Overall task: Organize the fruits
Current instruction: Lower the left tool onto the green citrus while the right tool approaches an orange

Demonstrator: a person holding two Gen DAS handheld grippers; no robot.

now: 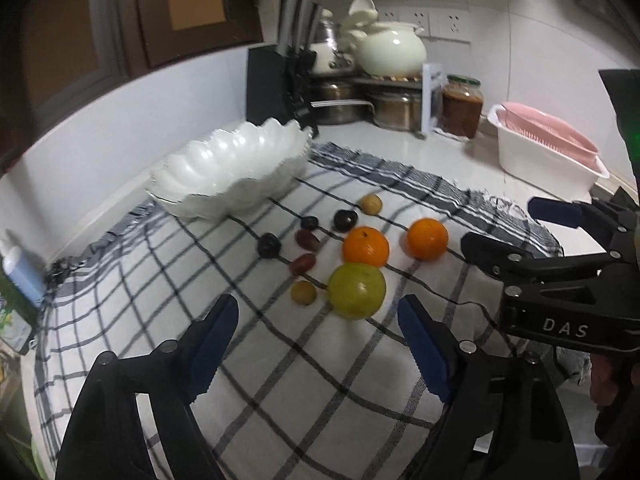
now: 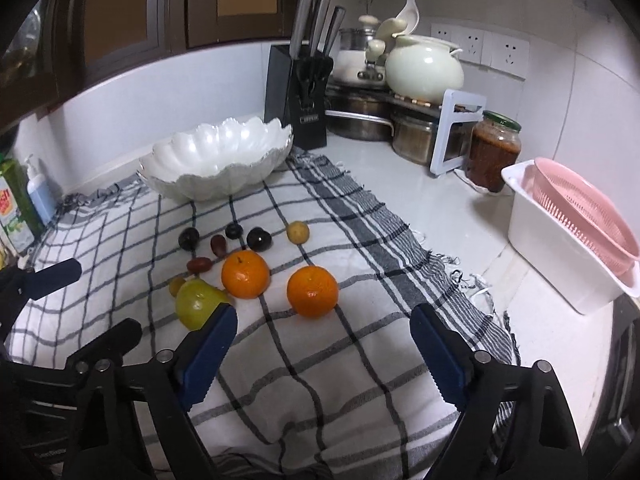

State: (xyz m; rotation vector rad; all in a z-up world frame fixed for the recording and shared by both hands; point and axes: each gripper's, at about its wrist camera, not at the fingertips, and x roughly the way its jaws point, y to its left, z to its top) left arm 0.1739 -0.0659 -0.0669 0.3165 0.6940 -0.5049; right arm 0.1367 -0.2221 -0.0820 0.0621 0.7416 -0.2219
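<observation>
Fruits lie on a checked cloth (image 1: 280, 368): a green apple (image 1: 357, 290), two oranges (image 1: 366, 247) (image 1: 427, 239), several small dark and yellow fruits (image 1: 269, 245). An empty white scalloped bowl (image 1: 230, 168) stands at the cloth's far left. My left gripper (image 1: 318, 344) is open and empty, just short of the apple. My right gripper (image 2: 322, 350) is open and empty, just short of the nearer orange (image 2: 312, 291); the other orange (image 2: 245, 274) and the apple (image 2: 198, 304) lie to its left. The bowl also shows in the right wrist view (image 2: 216, 160).
A black knife block (image 2: 298, 100), pots and a cream pot (image 2: 424, 66) on a rack stand at the back. A sauce jar (image 2: 494, 152) and a white tub with a pink strainer (image 2: 576, 232) stand right. Soap bottles (image 2: 38, 196) stand left.
</observation>
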